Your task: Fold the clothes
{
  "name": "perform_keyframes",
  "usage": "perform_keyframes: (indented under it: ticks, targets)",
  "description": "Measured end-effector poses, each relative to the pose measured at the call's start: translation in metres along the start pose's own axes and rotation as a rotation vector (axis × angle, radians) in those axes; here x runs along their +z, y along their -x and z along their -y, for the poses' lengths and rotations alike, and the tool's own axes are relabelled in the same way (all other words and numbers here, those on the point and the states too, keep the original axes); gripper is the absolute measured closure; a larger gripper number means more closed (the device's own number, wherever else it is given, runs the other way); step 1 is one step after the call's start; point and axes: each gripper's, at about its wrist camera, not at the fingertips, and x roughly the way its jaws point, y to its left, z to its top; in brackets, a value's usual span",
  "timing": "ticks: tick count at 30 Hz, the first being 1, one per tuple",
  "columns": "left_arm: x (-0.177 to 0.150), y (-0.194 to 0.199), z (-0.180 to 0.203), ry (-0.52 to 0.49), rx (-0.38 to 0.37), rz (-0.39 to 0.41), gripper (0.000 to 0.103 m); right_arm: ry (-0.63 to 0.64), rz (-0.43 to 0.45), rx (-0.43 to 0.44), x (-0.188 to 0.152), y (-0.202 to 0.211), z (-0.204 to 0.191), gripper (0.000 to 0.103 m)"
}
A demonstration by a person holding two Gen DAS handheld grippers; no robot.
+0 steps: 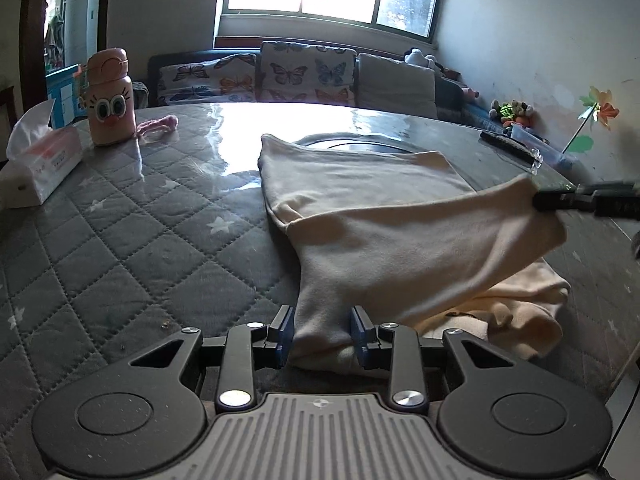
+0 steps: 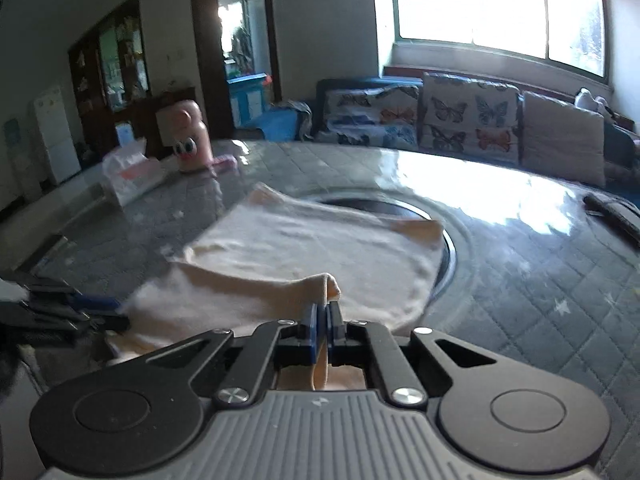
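A cream garment (image 1: 392,220) lies on the quilted grey table cover (image 1: 120,240), with its near part lifted. My left gripper (image 1: 322,330) has a bunched corner of the cloth between its blue pads, and the pads stand a cloth's width apart against it. My right gripper (image 2: 323,316) is shut on another corner of the garment (image 2: 304,248) and holds it raised above the table. It shows at the right edge of the left wrist view (image 1: 538,201). My left gripper shows at the left edge of the right wrist view (image 2: 116,310).
A pink cartoon bottle (image 1: 109,98) and a tissue box (image 1: 38,164) stand at the far left of the table. A dark round inset (image 2: 400,210) lies under the garment's far edge. A dark remote (image 1: 508,144) lies at the far right. A sofa with cushions (image 1: 308,74) stands beyond.
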Motion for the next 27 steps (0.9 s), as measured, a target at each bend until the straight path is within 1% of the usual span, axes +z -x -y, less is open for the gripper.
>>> perform_keyframes:
  ticks: [2, 7, 9, 11, 13, 17, 22, 27]
  targets:
    - [0.006, 0.002, 0.001, -0.001, 0.002, 0.017, 0.069, -0.015, -0.025, -0.013, -0.006, -0.010, 0.004, 0.099]
    - [0.028, 0.000, 0.005, -0.007, -0.001, 0.067, 0.070, -0.026, -0.044, -0.001, -0.008, -0.019, 0.007, 0.099]
    - [0.036, -0.007, 0.008, -0.014, -0.006, 0.073, 0.070, -0.012, -0.049, -0.008, -0.009, -0.019, 0.007, 0.095]
    - [0.042, -0.017, 0.011, -0.024, -0.011, 0.065, 0.070, -0.004, -0.040, -0.018, -0.008, -0.016, 0.008, 0.093]
    - [0.045, -0.025, 0.015, -0.041, -0.016, 0.053, 0.070, -0.004, -0.024, -0.023, -0.006, -0.011, 0.010, 0.093]
    - [0.048, -0.041, 0.020, -0.065, -0.014, 0.027, 0.071, 0.013, -0.006, 0.001, -0.003, -0.013, 0.008, 0.093]
    - [0.047, -0.052, 0.015, -0.062, 0.003, 0.005, 0.071, 0.017, -0.031, 0.033, -0.006, -0.034, 0.005, 0.093]
    - [0.040, -0.057, 0.007, -0.058, 0.013, -0.014, 0.068, 0.017, -0.075, 0.033, -0.015, -0.044, 0.011, 0.093]
